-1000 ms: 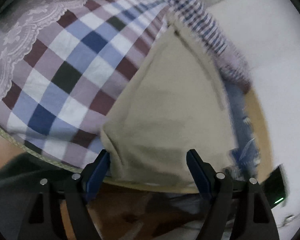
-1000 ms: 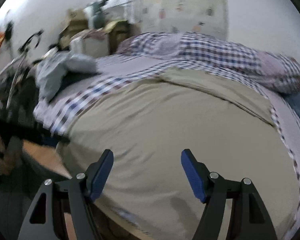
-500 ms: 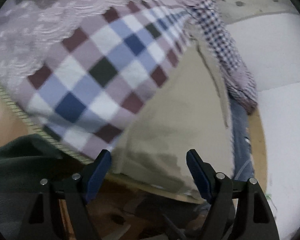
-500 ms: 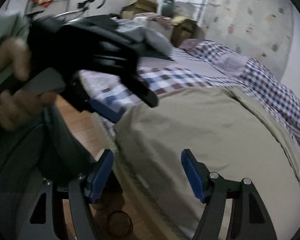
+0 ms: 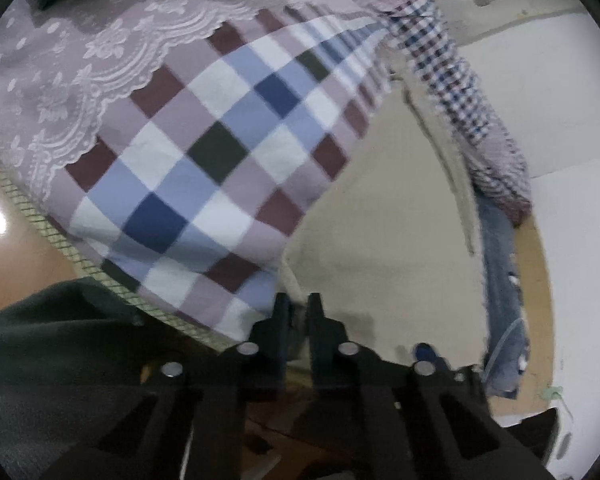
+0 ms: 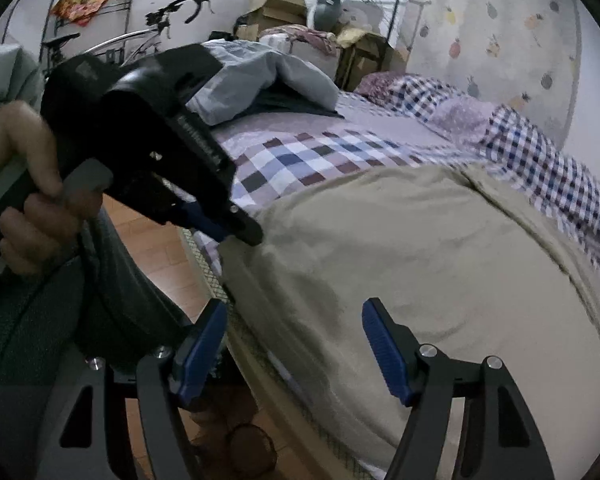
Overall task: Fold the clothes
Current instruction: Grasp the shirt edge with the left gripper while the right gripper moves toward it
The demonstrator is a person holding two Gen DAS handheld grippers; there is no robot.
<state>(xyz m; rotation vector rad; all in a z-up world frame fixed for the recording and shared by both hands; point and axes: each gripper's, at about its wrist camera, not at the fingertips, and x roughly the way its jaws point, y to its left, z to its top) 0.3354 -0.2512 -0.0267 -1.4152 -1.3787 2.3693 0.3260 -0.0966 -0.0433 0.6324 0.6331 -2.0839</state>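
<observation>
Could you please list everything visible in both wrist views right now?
Beige garment: one, spread on the bed's near edge.
Checked bedsheet: one, white, blue and maroon, under the garment.
Lace cover: one, mauve, beyond the checks.
Gingham quilt: one, bunched along the wall.
Jeans: one, blue, beside the garment.
Grey clothing: a pile, far end.
Cardboard boxes: several, brown, background.
Bicycle: one, by the wall.
Left gripper: jaws just closed on the garment's corner.
Right gripper: jaws open over the edge.

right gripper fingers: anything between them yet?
Only the beige garment edge lying on the bed, ungripped, in the right wrist view. The right gripper is open; the left gripper pinches the corner.
</observation>
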